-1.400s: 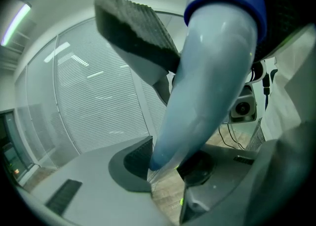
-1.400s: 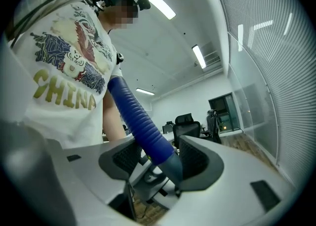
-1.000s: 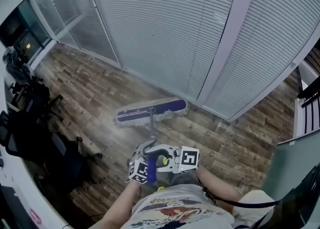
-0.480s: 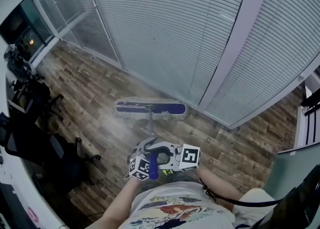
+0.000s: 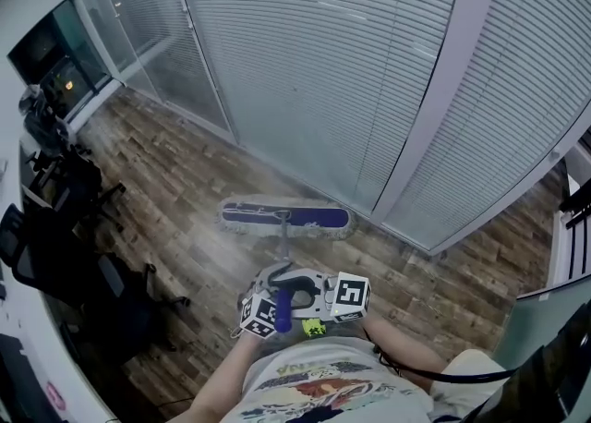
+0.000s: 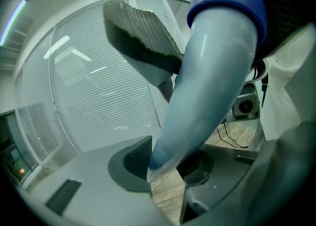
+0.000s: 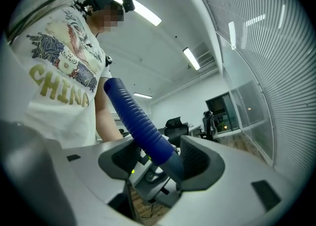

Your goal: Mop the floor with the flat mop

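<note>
Two tools clamp the flat mop's handle (image 5: 283,238), left tool (image 6: 168,163) on its pale shaft, right tool (image 7: 165,163) on the blue grip; mop head (image 5: 284,218) lies flat on the floor (image 5: 185,181) beside the glass wall (image 5: 305,70); mopping judged underway, cleaned area indistinguishable.

T-shirt (image 7: 54,79): "CHINA" in large yellowish capitals across the chest, below a printed drawing, read in the right gripper view.
Same shirt from above: the print shows in the head view, its letters too small to read.
Marker cubes (image 5: 350,293): black-and-white square code patterns only, no letters or numbers.
</note>
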`<state>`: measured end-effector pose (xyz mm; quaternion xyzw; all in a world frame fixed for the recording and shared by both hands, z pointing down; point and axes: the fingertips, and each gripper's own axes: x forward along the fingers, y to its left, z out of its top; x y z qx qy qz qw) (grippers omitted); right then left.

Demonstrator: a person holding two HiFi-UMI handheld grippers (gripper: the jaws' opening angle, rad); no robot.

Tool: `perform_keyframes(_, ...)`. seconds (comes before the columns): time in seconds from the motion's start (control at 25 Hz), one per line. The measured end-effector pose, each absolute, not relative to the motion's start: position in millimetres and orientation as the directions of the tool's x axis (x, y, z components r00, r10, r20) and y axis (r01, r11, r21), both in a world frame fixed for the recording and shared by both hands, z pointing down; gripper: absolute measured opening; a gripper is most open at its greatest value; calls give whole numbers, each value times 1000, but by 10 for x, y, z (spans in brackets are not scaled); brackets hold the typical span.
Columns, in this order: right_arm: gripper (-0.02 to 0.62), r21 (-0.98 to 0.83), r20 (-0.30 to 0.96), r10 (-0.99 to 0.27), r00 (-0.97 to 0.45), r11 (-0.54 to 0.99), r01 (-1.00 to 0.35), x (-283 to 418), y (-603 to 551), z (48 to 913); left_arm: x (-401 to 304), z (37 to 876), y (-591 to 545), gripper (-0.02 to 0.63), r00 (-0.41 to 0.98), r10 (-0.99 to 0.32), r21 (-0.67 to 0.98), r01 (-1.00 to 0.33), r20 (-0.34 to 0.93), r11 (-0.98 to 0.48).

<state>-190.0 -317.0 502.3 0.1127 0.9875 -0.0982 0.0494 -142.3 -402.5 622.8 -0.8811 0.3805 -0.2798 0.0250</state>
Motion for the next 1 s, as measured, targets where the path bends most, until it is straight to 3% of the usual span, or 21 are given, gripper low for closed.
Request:
perform_keyframes(0.4,238,-189,-90,226,-970,952,240,-2251,-2424,4940,-1745,6109,-3288,91,560,-696,-229,-680,449,-696)
perform_keyframes(1.0,238,-180,-61,214,-975,958,222,-2651,-82,5116,-2110,6207,-977,92,572,-704,-238,-679,421,-694)
